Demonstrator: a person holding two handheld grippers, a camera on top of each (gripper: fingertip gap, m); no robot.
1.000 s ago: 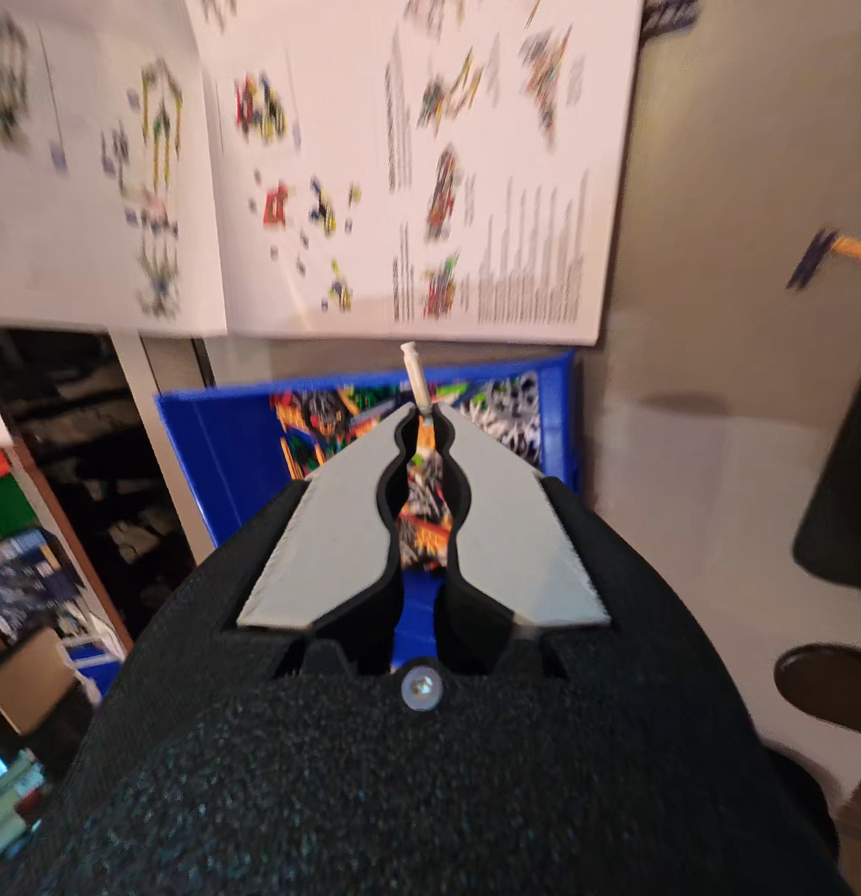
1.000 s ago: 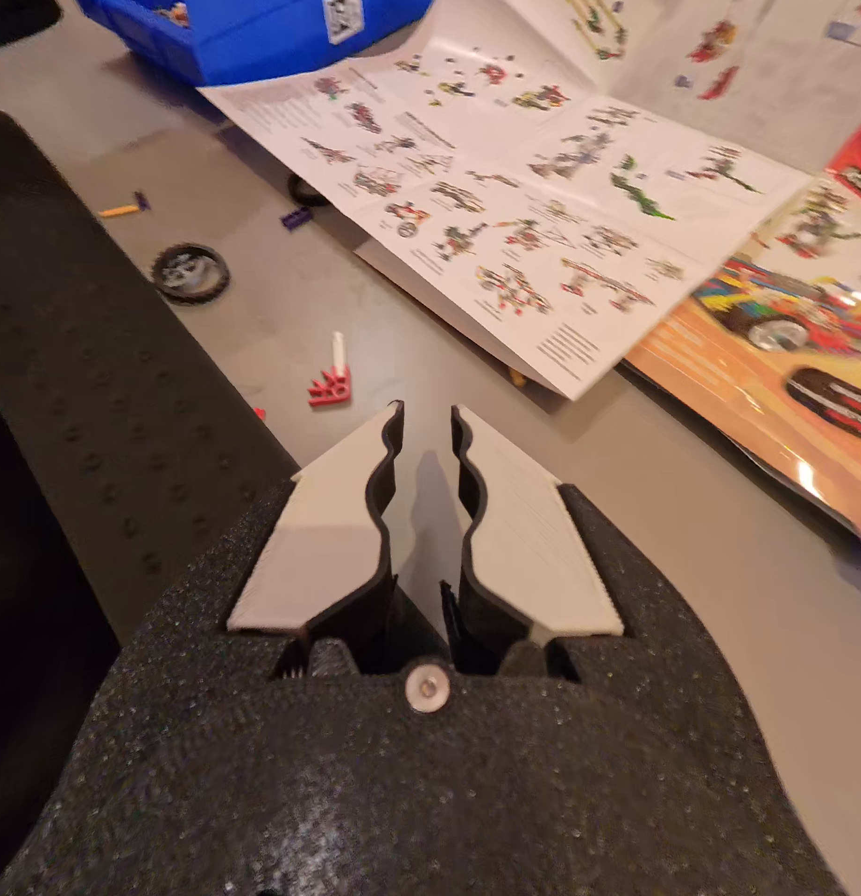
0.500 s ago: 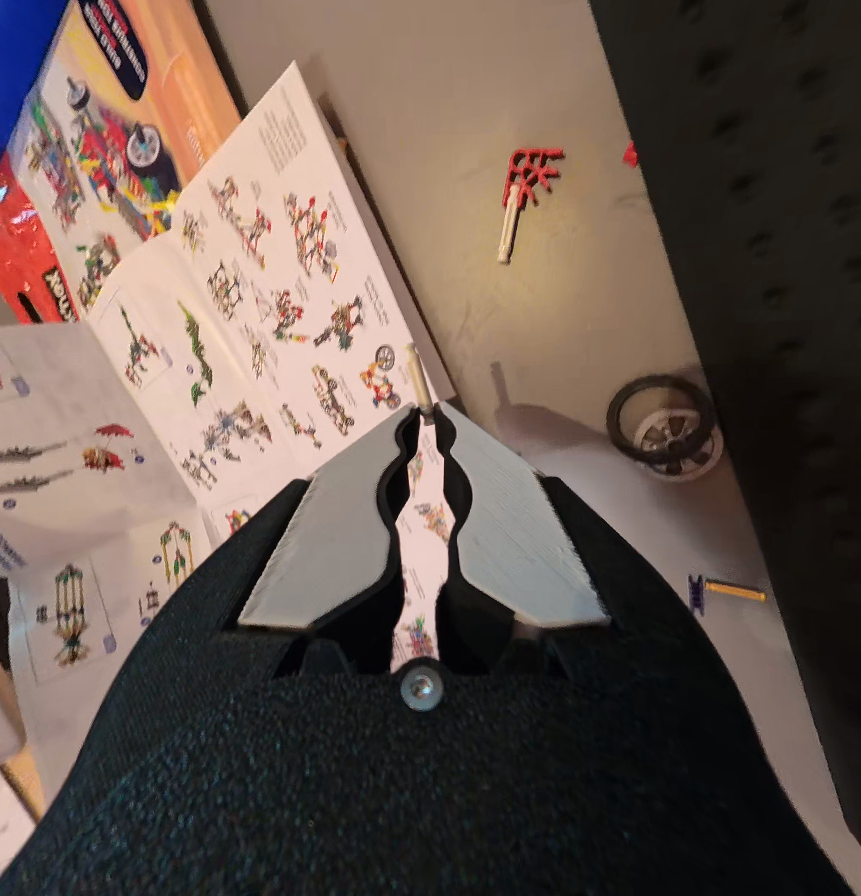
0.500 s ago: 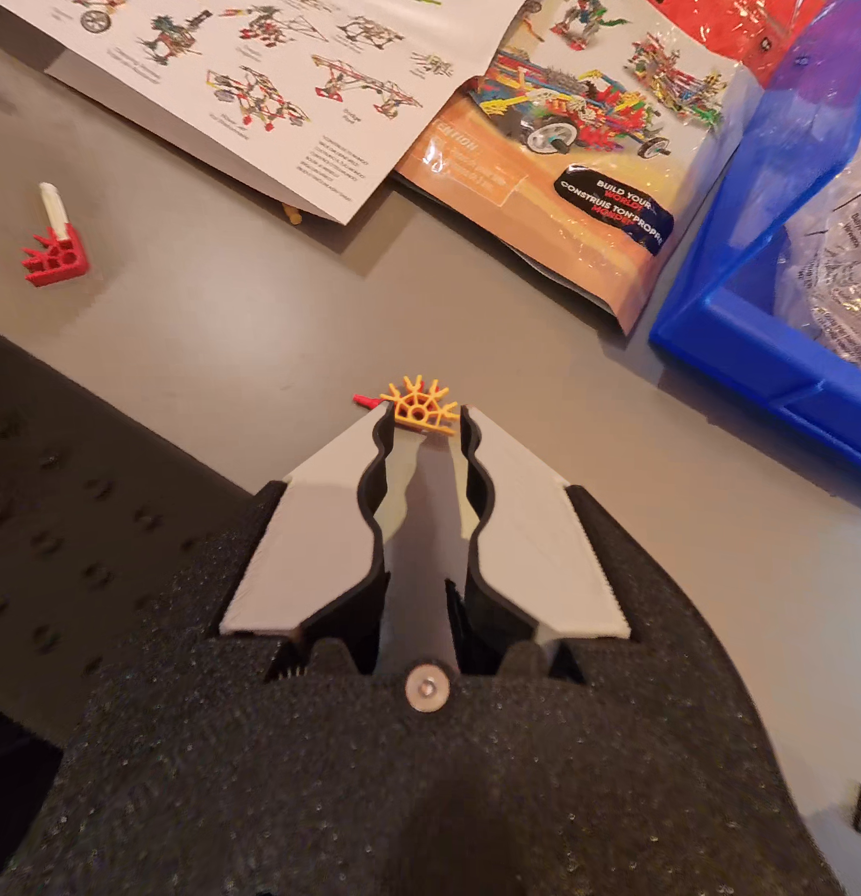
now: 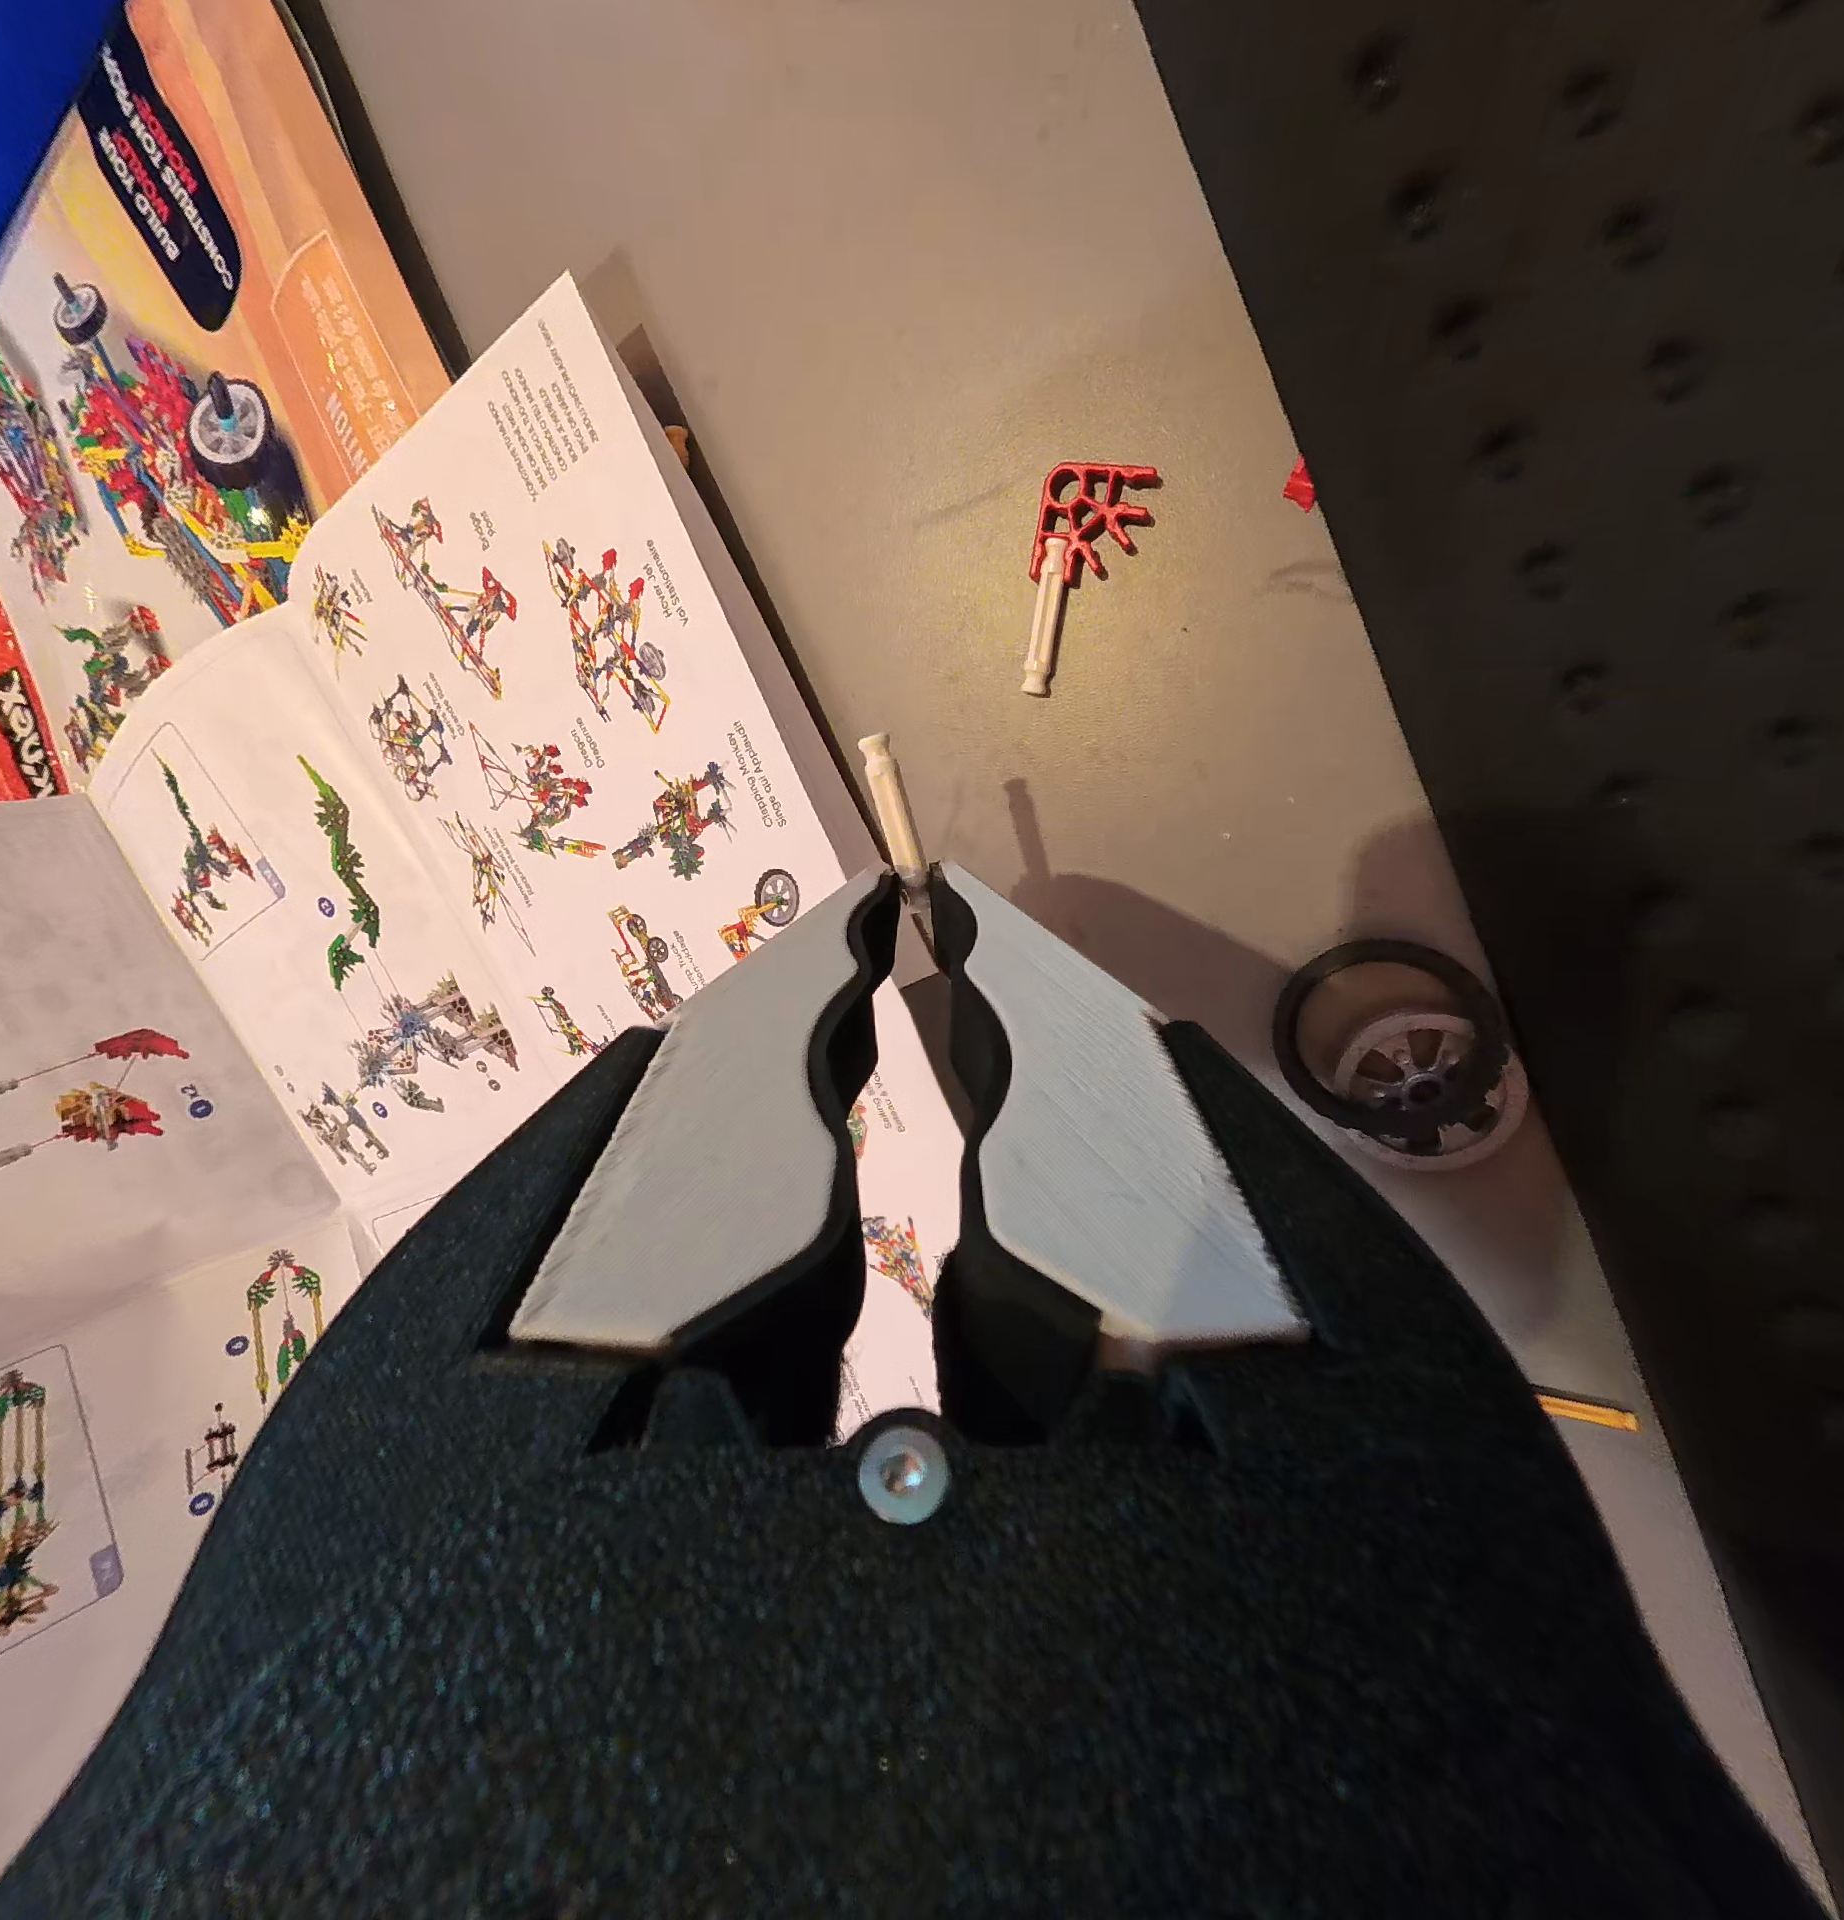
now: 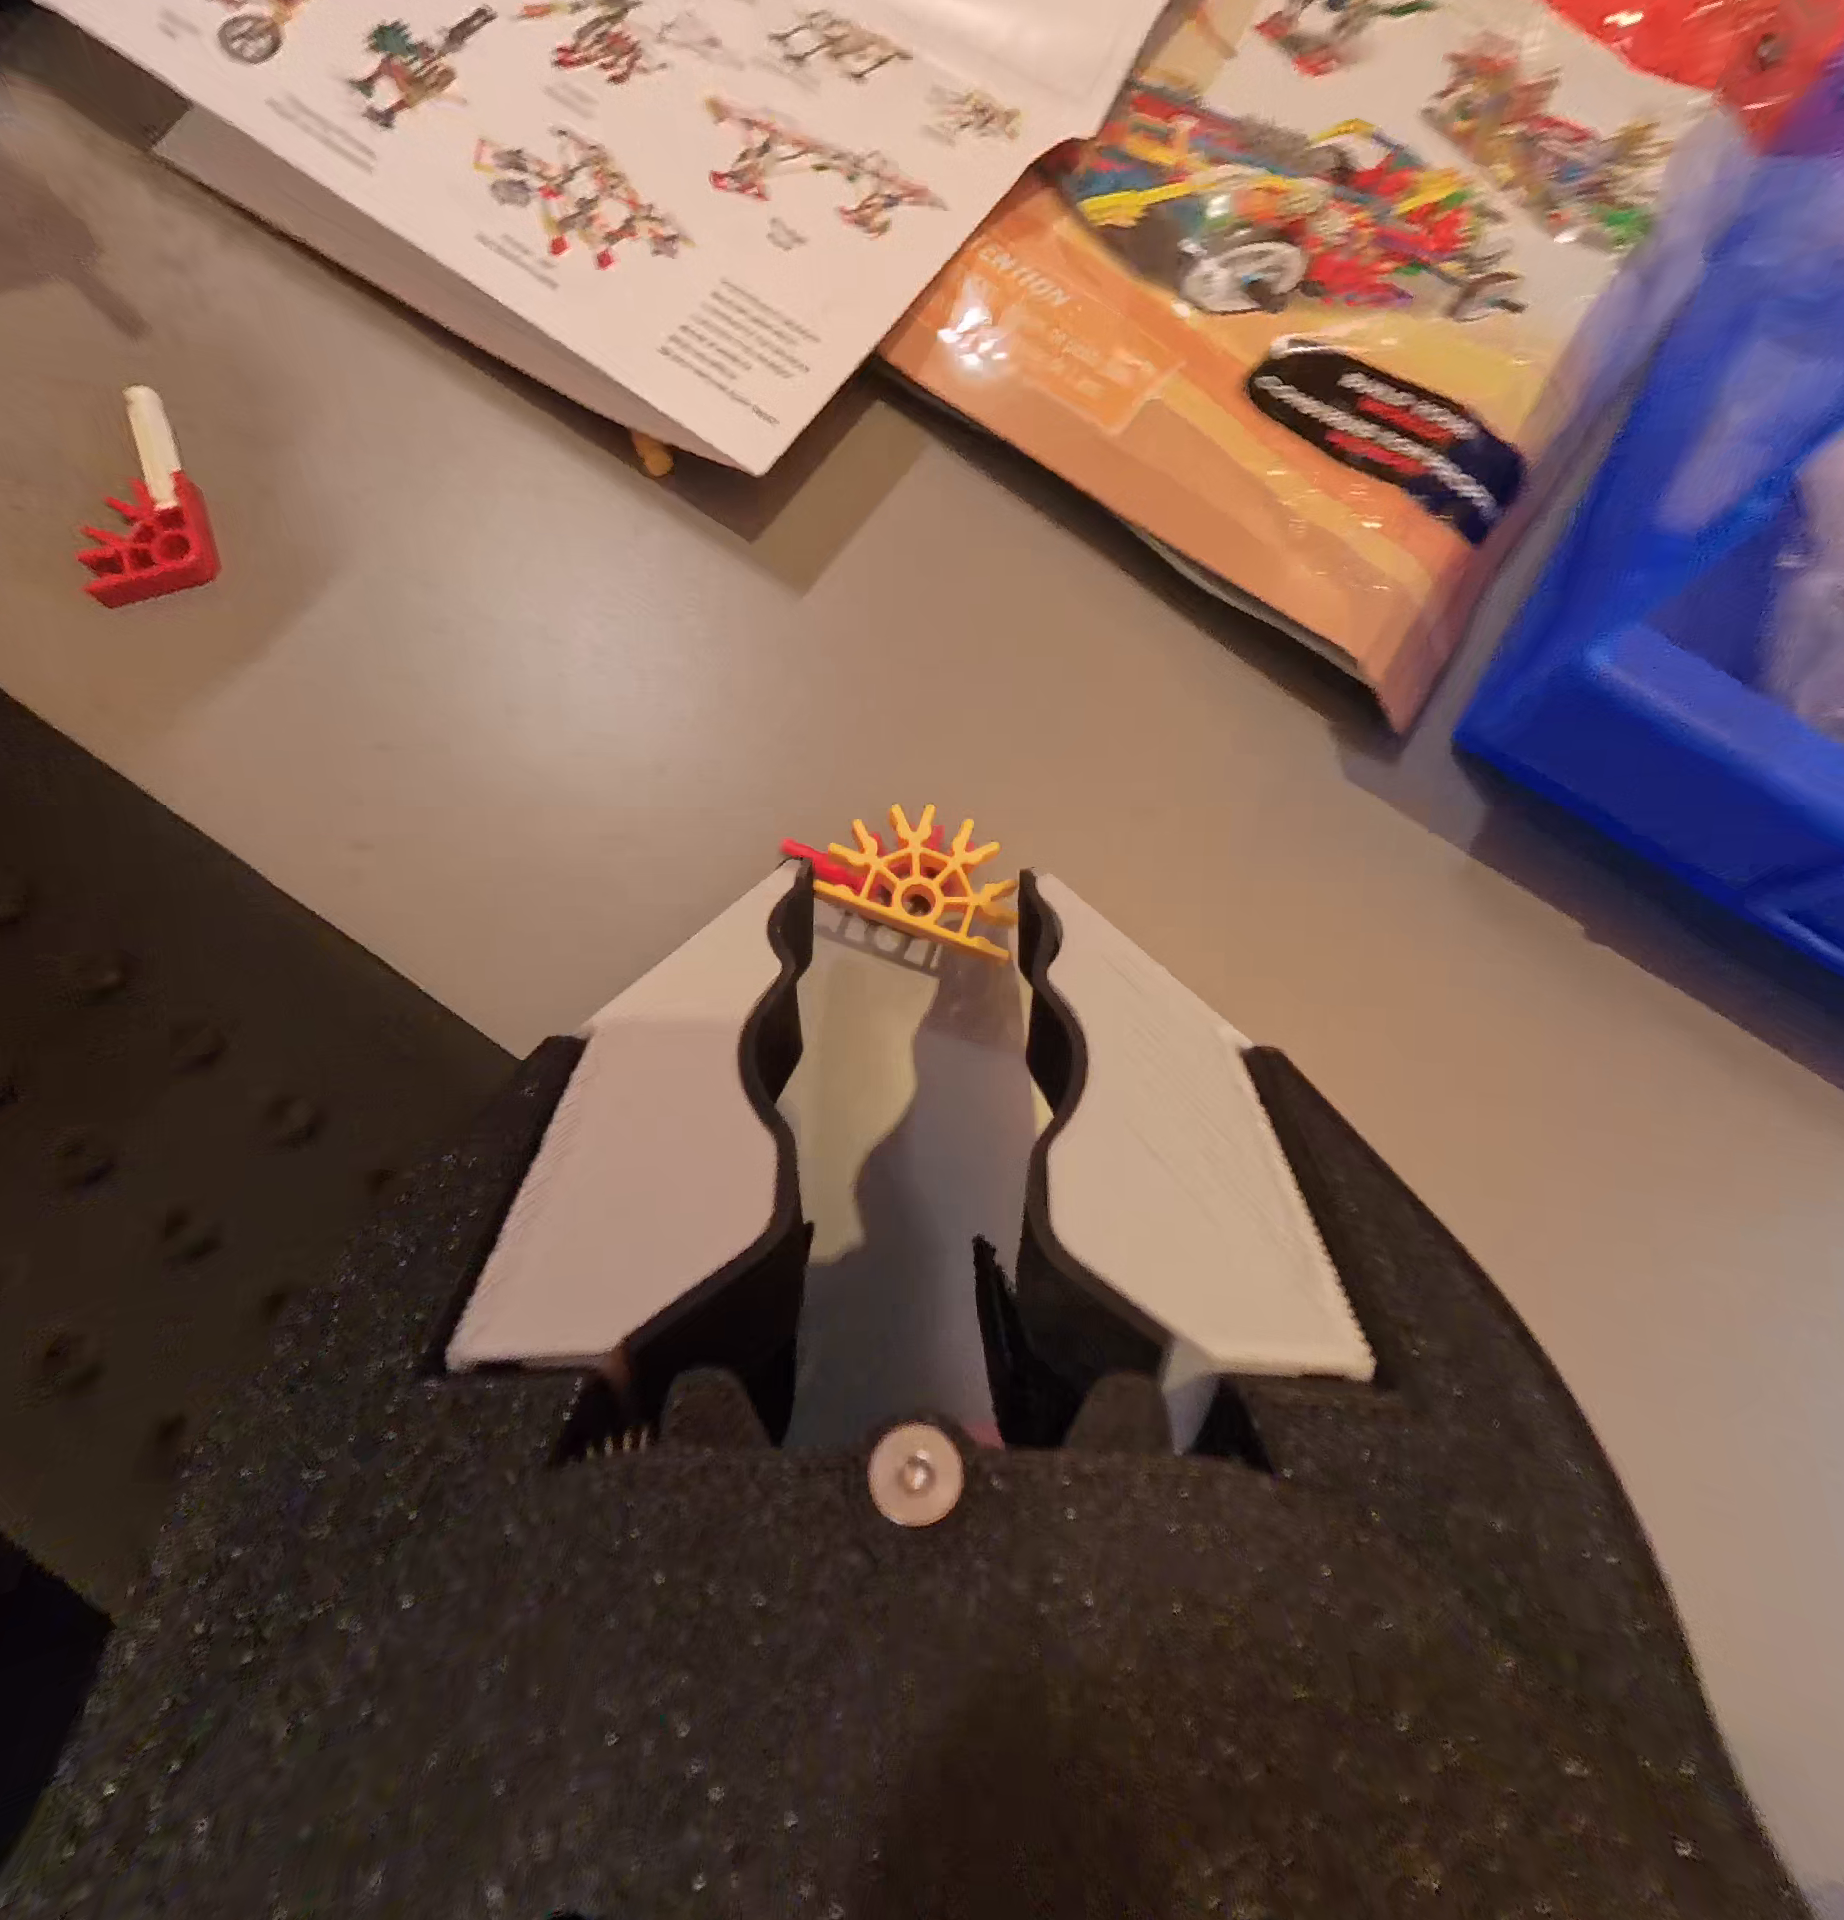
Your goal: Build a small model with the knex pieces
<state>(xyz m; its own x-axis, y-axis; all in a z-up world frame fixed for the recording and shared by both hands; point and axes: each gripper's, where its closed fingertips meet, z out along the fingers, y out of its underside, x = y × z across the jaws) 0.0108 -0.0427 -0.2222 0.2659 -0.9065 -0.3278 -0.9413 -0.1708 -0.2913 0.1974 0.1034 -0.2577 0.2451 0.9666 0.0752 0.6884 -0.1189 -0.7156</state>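
1. Left wrist view: the left gripper (image 5: pixel 913 883) is closed almost fully on a white rod (image 5: pixel 894 805), pinched by its near end at the fingertips, so most of its length stands free beyond them.
2. Beyond the rod, on the grey table (image 5: pixel 897 260), lies a red connector (image 5: pixel 1089 514) with a second white rod plugged in; a black wheel (image 5: pixel 1401 1065) sits right, an open instruction booklet (image 5: pixel 502 675) left.
3. Right wrist view: the right gripper (image 6: pixel 913 904) is part open, its fingertips bracketing a yellow half-round connector (image 6: pixel 918 883); whether they press it I cannot tell.
4. A small red piece (image 6: pixel 802 852) shows behind the connector.
5. Far right stands a blue bin (image 6: pixel 1676 675); a black mat (image 6: pixel 118 987) lies left.
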